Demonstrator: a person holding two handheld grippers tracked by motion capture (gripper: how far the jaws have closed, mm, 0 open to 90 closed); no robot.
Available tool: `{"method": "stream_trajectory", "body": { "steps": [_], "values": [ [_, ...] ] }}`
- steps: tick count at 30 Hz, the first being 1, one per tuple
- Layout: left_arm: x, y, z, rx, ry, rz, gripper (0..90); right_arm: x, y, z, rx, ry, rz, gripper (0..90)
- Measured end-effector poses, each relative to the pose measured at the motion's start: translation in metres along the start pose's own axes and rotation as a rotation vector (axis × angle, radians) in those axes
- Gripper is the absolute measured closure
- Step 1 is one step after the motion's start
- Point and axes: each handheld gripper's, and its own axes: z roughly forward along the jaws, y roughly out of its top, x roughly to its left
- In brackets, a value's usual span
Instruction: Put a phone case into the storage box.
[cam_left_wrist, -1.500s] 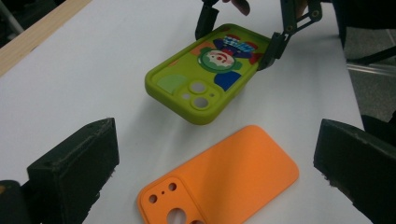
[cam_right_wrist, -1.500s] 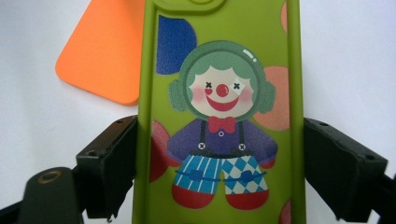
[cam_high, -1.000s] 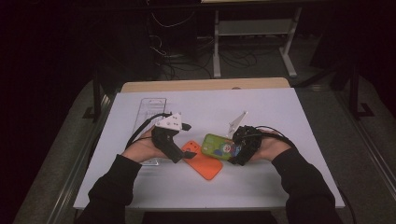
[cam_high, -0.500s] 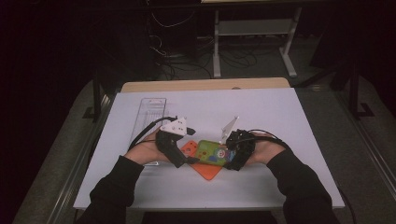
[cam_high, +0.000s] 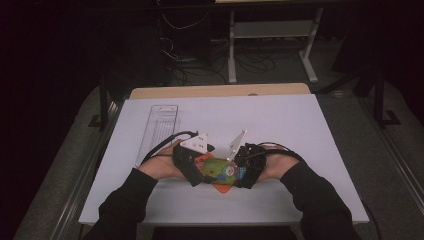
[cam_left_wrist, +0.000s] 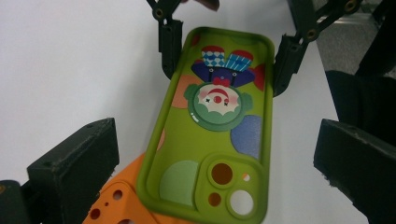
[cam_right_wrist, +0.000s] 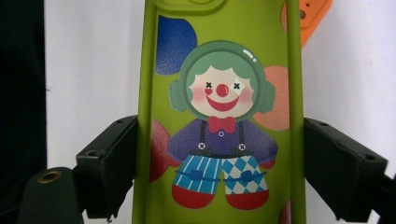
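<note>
Near table's front edge – right gripper clamps green clown phone case | left gripper open – over orange case

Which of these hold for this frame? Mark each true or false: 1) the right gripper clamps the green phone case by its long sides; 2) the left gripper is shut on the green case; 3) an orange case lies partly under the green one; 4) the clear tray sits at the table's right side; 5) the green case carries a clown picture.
1) True: the right gripper has its jaws pressed on both long sides of the green phone case.
2) False: the left gripper stands open, its jaws wide of the case.
3) True: the orange case shows beneath its camera end.
4) False: the clear tray lies at the left of the table.
5) True.
</note>
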Motion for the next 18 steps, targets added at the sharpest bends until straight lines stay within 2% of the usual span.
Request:
{"method": "stream_trajectory", "body": {
  "steps": [1,6,16,18],
  "values": [
    [-0.001,0.000,0.003,0.017,-0.005,0.013,0.0,0.001,0.001,-0.001,-0.003,0.002,-0.007,15.1],
    [-0.002,0.000,0.009,0.051,-0.007,0.027,0.0,0.004,0.004,-0.003,-0.011,0.010,-0.015,15.1],
    [-0.003,-0.003,0.018,0.106,-0.020,0.032,0.0,0.007,0.008,-0.007,-0.030,0.015,-0.040,15.1],
    [-0.004,-0.003,0.019,0.104,-0.022,0.025,0.0,0.008,0.008,-0.007,-0.029,0.015,-0.038,15.1]
  ]
}}
